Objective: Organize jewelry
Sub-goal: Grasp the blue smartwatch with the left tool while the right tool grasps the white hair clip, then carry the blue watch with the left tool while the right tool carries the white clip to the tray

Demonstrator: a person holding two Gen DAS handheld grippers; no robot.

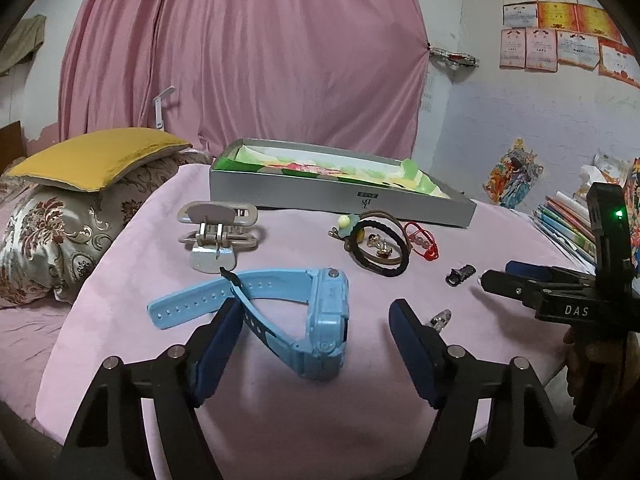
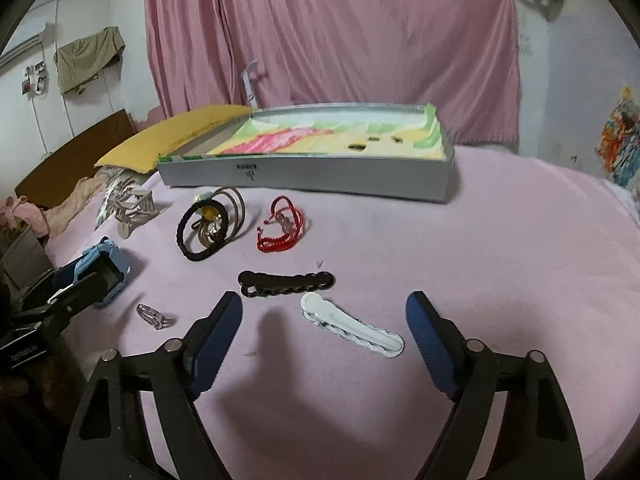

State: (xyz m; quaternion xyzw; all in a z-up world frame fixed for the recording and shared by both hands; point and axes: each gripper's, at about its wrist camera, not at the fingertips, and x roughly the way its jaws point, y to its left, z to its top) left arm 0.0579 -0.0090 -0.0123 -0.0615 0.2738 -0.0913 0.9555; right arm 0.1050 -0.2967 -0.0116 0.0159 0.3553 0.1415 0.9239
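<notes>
My left gripper point(image 1: 316, 322) is open, its fingers on either side of a light blue watch point(image 1: 320, 316) that lies on the pink cloth. My right gripper point(image 2: 324, 312) is open just above a white hair clip point(image 2: 352, 330), with a black hair clip point(image 2: 286, 283) just beyond. A grey shallow box point(image 2: 304, 172) with a colourful lining stands at the back. Black and brown hair ties point(image 2: 208, 222) with small gold pieces, a red cord bracelet point(image 2: 282, 224), a beige claw clip point(image 1: 218, 236) and a small clear clip point(image 2: 154, 316) lie between.
The pink cloth point(image 2: 480, 260) covers a raised surface on a bed. A yellow pillow point(image 1: 96, 162) and a patterned cushion point(image 1: 48, 236) lie to the left. Books point(image 1: 568, 224) are stacked at the right, and a pink curtain point(image 1: 248, 52) hangs behind.
</notes>
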